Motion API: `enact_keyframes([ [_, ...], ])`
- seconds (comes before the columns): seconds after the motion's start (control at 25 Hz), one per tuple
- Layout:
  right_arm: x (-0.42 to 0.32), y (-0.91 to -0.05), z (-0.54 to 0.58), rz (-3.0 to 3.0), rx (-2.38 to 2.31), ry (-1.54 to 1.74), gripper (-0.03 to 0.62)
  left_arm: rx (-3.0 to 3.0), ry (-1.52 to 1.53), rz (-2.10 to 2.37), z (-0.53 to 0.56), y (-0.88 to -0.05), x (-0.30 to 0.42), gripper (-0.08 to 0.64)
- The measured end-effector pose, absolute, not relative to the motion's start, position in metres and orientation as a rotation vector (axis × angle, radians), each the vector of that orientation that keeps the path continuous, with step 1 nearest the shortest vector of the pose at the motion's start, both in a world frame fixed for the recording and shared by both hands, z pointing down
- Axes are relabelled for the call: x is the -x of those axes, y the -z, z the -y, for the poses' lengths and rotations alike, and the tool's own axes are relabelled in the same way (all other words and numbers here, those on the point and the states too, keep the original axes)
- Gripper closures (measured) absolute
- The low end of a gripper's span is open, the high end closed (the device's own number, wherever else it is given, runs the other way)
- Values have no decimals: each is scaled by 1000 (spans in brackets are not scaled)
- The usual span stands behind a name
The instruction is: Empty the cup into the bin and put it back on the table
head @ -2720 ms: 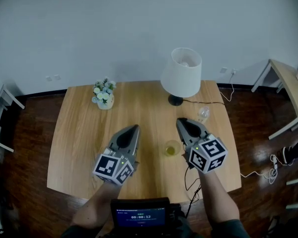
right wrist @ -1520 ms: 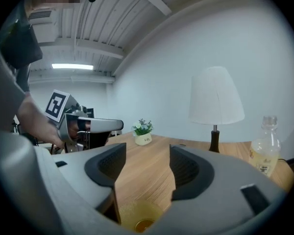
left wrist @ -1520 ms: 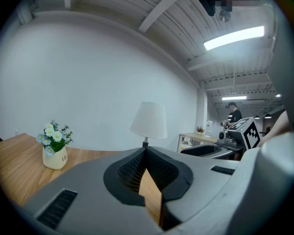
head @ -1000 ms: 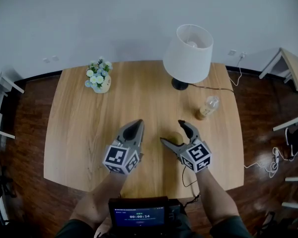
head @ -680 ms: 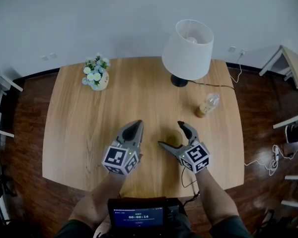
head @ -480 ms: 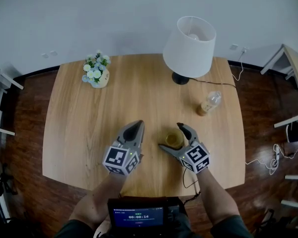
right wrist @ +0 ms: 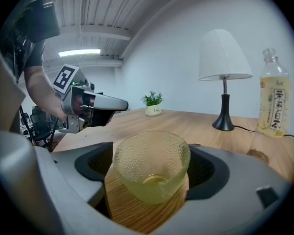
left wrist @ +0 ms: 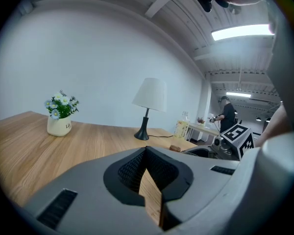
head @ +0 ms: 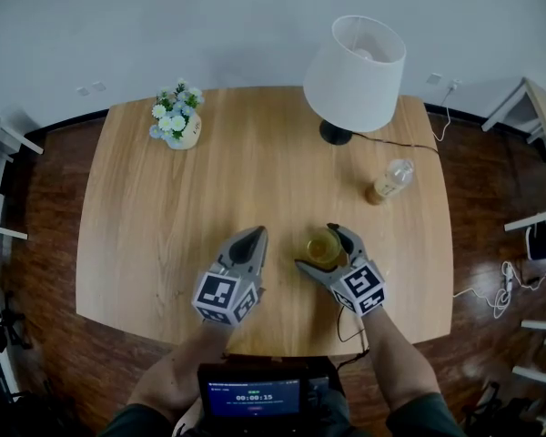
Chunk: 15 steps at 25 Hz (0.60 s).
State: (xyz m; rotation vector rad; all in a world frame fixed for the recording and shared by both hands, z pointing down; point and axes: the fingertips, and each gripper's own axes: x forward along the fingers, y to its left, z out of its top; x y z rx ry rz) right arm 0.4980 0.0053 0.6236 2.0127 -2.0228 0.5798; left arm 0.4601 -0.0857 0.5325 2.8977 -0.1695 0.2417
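Head view: bracketing the cup (head: 325,248) with the right gripper (head: 317,246), its 2 jaws spread wide, 1 on each side of the glass. Hovering or resting the left gripper (head: 255,235) just beside it over the table (head: 155,226), jaws pinched together on nothing. Standing well apart towards the far edge: a lamp (head: 355,62), a bottle (head: 389,181) and a flower pot (head: 175,123). Showing no bin anywhere.

Left gripper view: looking along clenched jaws, only a sliver of wood showing between the pads.

Right gripper view: framing the cup (right wrist: 152,173) upright on the wood between released jaws, a little yellowish liquid lying in its bottom. Sitting close to the pads, but seemingly not being squeezed yet.

Judging the step: setting up the grasp, the 1st of the task. Calling next for closing evenly on the pebbled glass wall, then lifting level to avoid spilling, and turning to find the bin.

Comparing with 2.7 s ago: then lying shut with the cup beside it, the right gripper now standing spread round the glass. Comparing with 0.5 s ago: sitting slightly deeper between the jaws.
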Motion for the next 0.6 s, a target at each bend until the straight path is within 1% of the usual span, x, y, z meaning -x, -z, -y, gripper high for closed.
enact_keyframes([
  [0.12, -499, -627, -5, 2002, -2023, -573, 131, -2893, -264, 161, 81, -540, -455, 563],
  [0.2, -501, -630, -7, 1980, -2036, -569, 175, -2889, -277, 154, 77, -545, -450, 563],
  [0.24, -502, -630, -8, 1973, -2042, -567, 179, -2885, -286, 152, 75, -548, -448, 563],
  [0.6, -503, -627, -9, 1944, -2076, -536, 189, -2862, -332, 159, 67, -567, -431, 563],
])
